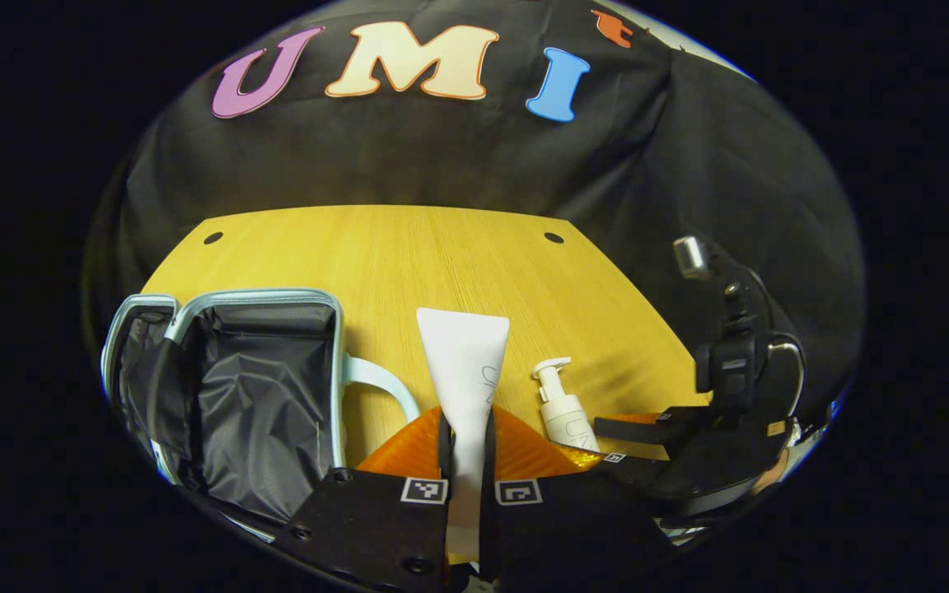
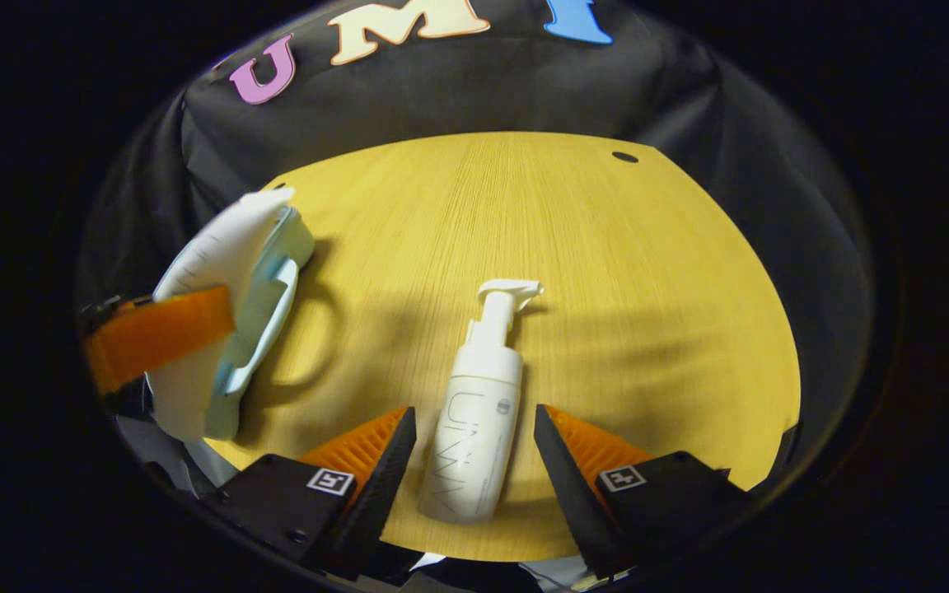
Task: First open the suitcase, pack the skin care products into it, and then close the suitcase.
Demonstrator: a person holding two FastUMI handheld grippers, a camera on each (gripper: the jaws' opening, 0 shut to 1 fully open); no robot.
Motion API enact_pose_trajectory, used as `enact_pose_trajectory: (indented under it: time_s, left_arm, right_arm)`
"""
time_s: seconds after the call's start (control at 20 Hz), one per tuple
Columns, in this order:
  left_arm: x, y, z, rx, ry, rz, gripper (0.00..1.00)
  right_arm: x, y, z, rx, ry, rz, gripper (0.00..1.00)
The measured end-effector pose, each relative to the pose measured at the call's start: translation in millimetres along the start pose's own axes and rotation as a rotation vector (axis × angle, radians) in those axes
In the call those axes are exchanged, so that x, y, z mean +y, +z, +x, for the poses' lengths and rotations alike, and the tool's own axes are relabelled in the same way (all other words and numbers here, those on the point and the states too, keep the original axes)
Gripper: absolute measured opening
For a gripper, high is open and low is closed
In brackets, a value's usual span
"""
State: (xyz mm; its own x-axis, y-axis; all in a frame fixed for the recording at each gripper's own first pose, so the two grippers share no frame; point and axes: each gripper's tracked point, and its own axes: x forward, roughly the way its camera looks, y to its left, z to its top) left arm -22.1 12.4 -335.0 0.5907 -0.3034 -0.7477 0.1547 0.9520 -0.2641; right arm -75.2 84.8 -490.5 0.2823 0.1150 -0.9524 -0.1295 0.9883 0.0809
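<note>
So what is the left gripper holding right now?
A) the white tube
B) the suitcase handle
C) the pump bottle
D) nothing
A: in the left gripper view the left gripper has both fingers pressed on the white tube, while the pump bottle lies on the table between the open fingers of the right gripper.

- Pump bottle (image 2: 474, 461): grey lettering runs lengthwise down the body, with a small round mark beside it. It is too distorted to read reliably.
- Tube (image 1: 465, 362): faint lettering along one side, partly covered, not legible.
- Square coded markers (image 2: 331, 481) on the left gripper (image 1: 467, 420) and right gripper (image 2: 474, 412): patterns only, no text.
</note>
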Motion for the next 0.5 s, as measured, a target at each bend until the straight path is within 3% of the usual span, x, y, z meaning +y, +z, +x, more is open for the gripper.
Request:
enact_pose_trajectory:
  time_s: [0.1, 0.15, 0.25, 0.5]
  left_arm:
    - [9, 4, -9, -0.008, 0.011, -0.005, 0.07]
    - [17, 7, -13, -0.016, 0.018, -0.007, 0.07]
    - [34, 6, -19, -0.018, 0.041, -0.014, 0.06]
    - [79, 2, -27, -0.012, 0.096, -0.049, 0.07]
  right_arm:
    - [-3, -10, 2, 0.034, -0.011, 0.028, 0.77]
    - [-4, -8, 2, 0.022, -0.010, 0.035, 0.64]
    - [-3, -7, 1, 0.014, -0.012, 0.049, 0.55]
    - [10, 12, -13, -0.043, 0.034, 0.091, 0.54]
